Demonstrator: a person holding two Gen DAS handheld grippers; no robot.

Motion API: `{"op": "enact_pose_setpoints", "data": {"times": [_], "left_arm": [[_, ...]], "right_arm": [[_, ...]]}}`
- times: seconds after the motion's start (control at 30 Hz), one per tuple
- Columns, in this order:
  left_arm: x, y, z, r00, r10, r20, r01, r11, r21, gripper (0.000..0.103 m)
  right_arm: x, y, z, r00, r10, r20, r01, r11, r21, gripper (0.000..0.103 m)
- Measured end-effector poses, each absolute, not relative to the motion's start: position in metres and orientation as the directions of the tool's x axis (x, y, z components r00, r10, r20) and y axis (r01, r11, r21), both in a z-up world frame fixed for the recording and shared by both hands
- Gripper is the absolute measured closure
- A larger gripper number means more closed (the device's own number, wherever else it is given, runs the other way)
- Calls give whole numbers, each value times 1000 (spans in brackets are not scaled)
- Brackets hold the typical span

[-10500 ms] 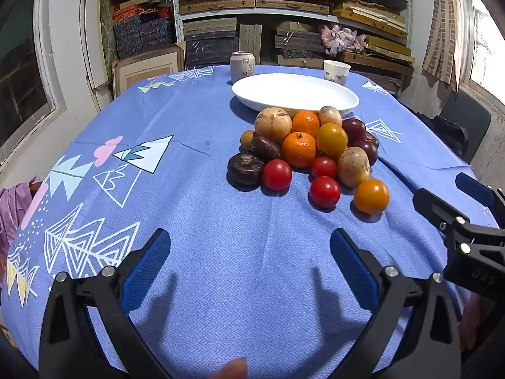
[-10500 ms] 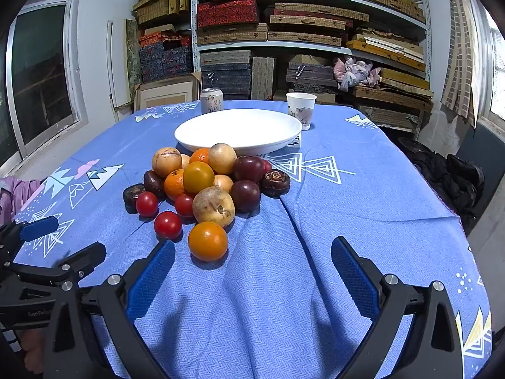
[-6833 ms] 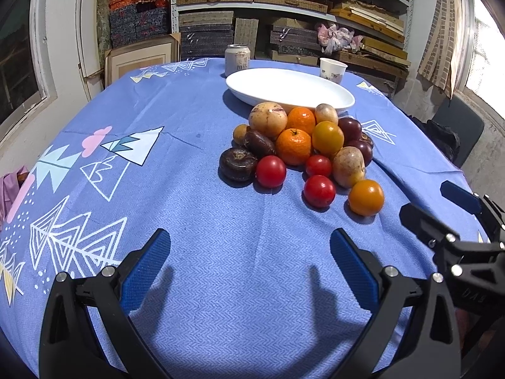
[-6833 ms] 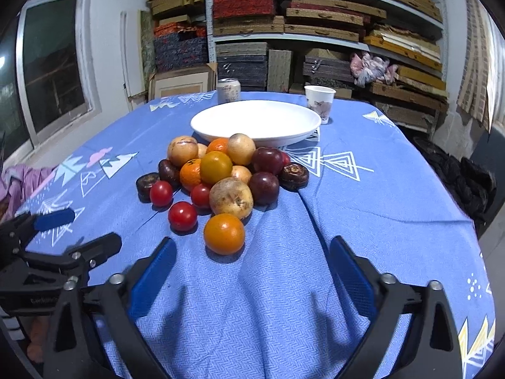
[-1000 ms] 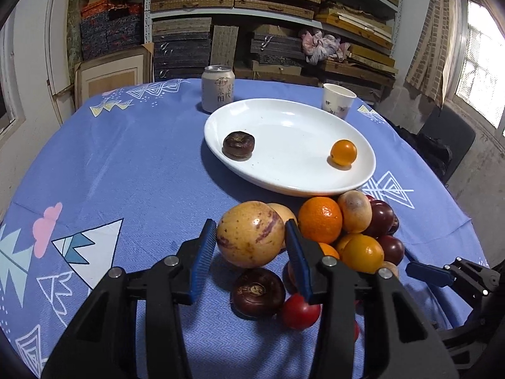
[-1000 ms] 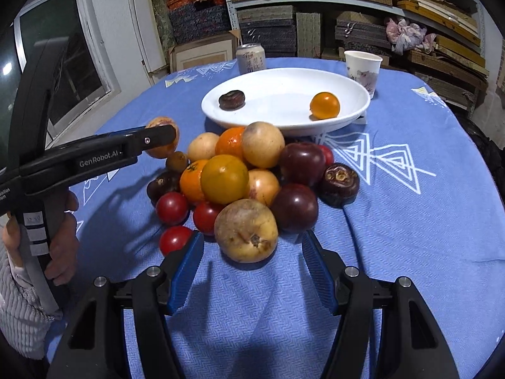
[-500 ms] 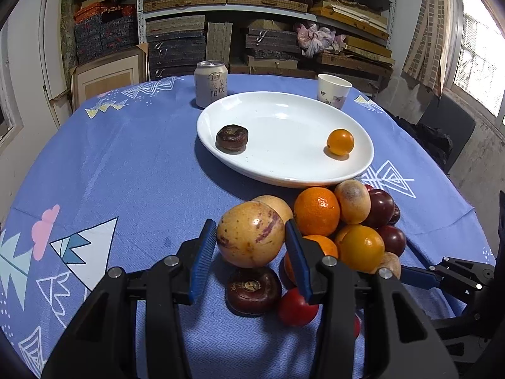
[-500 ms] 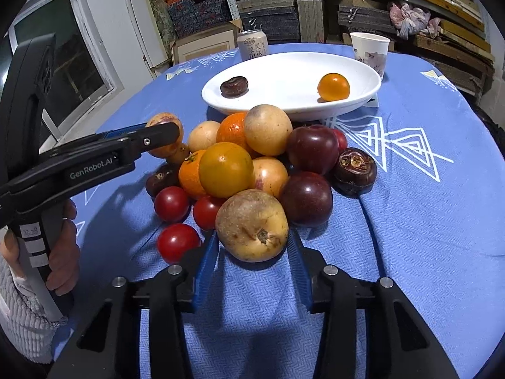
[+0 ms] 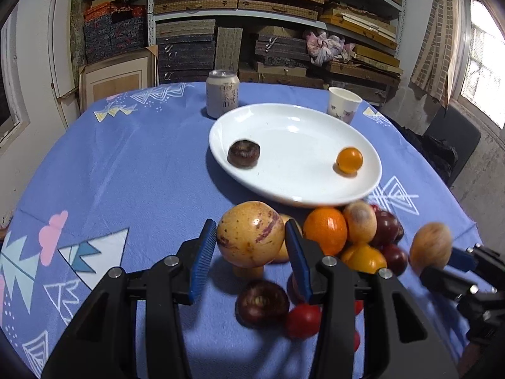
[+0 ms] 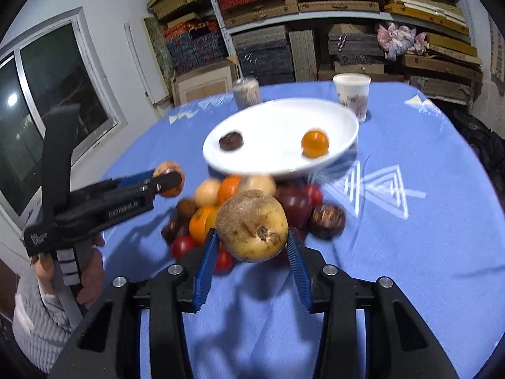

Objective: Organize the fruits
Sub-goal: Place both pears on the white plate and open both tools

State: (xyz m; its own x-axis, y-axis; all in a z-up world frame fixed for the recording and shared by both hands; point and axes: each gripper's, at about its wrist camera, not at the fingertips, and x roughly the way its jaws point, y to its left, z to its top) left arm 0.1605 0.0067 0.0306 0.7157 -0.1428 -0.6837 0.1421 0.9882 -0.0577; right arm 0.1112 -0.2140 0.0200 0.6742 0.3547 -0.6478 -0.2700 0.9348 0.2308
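Room: shelving (image 9: 271, 9) along the far wall behind the white plate, stacked with flat woven and patterned boxes; a window (image 10: 47, 101) on the wall to the plate's left in the right wrist view, a curtained window (image 9: 483, 72) to its right in the left wrist view.
Table: a blue cloth (image 9: 126, 170) printed with white triangle figures covers the whole surface around the plate.
White plate (image 9: 315, 126): a wide oval dish toward the far half of the cloth; inside lie a dark brown fruit (image 9: 244, 153) near its left rim and a small orange fruit (image 9: 349, 160) near its right rim, well apart.
Fruit pile (image 9: 353, 237): oranges, dark red plums and small red tomatoes heaped on the cloth, touching the plate's near rim.
Can (image 9: 222, 98): upright just behind the plate's left far rim.
Paper cup (image 9: 344, 105): upright just behind the plate's right far rim.
Left gripper (image 9: 249, 249): tilted down toward the plate, blue pads pressed on a yellow purple-streaked fruit (image 9: 250, 233), held clear of the cloth short of the near rim.
Right gripper (image 10: 252, 243): tilted down toward the plate, clamped on a tan russet fruit (image 10: 252, 225) raised above the pile; the view is motion-blurred.
Hand (image 10: 91, 271): wrapped round the left gripper's handle, grey knit sleeve (image 10: 38, 322) at the wrist, left of the pile.
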Motion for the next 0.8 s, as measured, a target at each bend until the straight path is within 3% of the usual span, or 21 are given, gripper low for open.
{"op": "enact_pose_setpoints", "data": {"times": [0.3,0.57,0.8], "left_arm": [[241,-4,82,754,-111,-647,88,994,-67,59],[313,-29,31,653,-116,-748,84,993,-81,59],[340,-43,17,634,-129,-763,100,991,-85,59]], "right_arm": [[228,-215,79,724,303,-620,-193,952,239,58],[309,-216,21,652,253,-715,-102,963,248,58],[331,-214,-7,605,205,-769,-82,977,196,58]]}}
